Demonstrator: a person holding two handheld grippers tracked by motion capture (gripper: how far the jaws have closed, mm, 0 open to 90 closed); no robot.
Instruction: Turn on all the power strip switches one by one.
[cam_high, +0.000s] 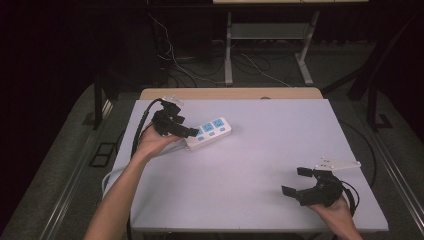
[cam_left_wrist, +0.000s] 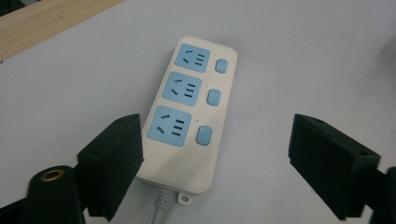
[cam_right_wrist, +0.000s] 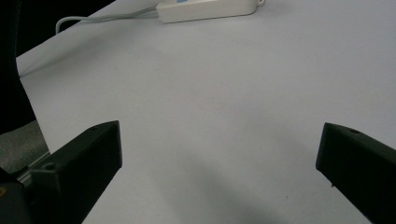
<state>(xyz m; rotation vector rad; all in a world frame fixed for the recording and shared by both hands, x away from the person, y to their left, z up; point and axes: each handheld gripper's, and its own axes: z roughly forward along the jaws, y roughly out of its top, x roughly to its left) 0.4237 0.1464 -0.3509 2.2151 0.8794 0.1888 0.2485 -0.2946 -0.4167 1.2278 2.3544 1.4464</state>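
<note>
I have the left gripper (cam_high: 192, 132) at the cord end of the white power strip (cam_left_wrist: 189, 116), which lies flat on the pale surface (cam_high: 260, 165) toward its far left part, its three blue sockets facing up. In the left gripper view the jaws stand apart, one on each side of the strip's near end; the left one sits right against the strip's edge, or just over it, I cannot tell which, while the right one stands well clear with bare surface between. Nothing is pinched yet.

To do this well, I judge I should first shift the gripper sideways so the strip sits midway between the jaws, otherwise the near jaw will push the body and swing it round before the far one arrives. I want the pads on the long side walls, low on the body, not on the sockets or the switches (cam_left_wrist: 213, 97). The white cord (cam_left_wrist: 159, 210) leaves the end nearest me, so I keep it out of the pinch and allow for its drag.

My right gripper (cam_high: 300, 186) rests near the front right corner of the surface, jaws spread wide on nothing, well apart from the strip.
</note>
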